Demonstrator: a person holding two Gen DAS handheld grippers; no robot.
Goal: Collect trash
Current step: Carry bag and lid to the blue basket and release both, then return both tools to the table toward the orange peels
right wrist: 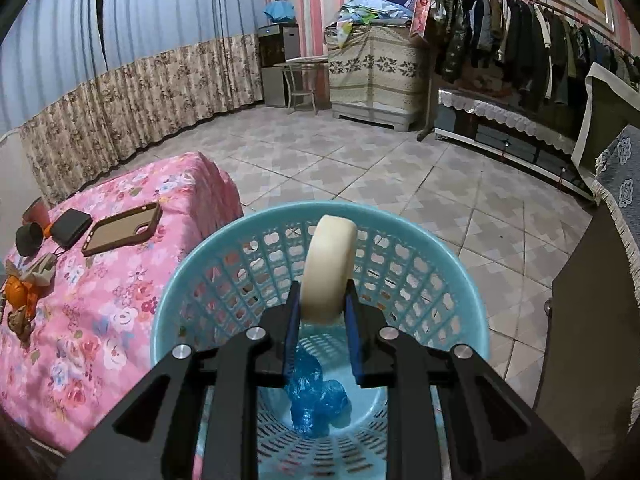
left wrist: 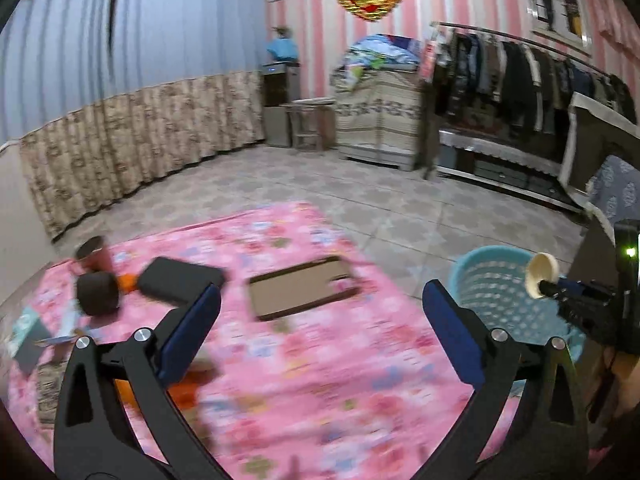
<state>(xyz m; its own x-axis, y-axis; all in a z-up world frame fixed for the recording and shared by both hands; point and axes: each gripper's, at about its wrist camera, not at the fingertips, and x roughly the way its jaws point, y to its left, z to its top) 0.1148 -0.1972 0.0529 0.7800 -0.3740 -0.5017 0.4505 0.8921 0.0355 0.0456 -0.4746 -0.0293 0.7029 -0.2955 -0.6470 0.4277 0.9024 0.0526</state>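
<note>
Right fingers (right wrist: 322, 312) clamp cream cup (right wrist: 329, 268) over blue basket (right wrist: 192, 272); left fingers (left wrist: 320, 320) apart.

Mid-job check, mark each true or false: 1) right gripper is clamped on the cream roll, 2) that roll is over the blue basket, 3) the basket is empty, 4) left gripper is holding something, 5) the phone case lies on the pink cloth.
1. True: the right gripper is shut on the cream roll.
2. True: the roll hangs above the mouth of the blue basket.
3. False: a crumpled blue plastic bag lies at its bottom.
4. False: the left gripper is wide open with nothing between its fingers.
5. True: the phone case lies flat on the pink cloth, beside a black wallet.
</note>
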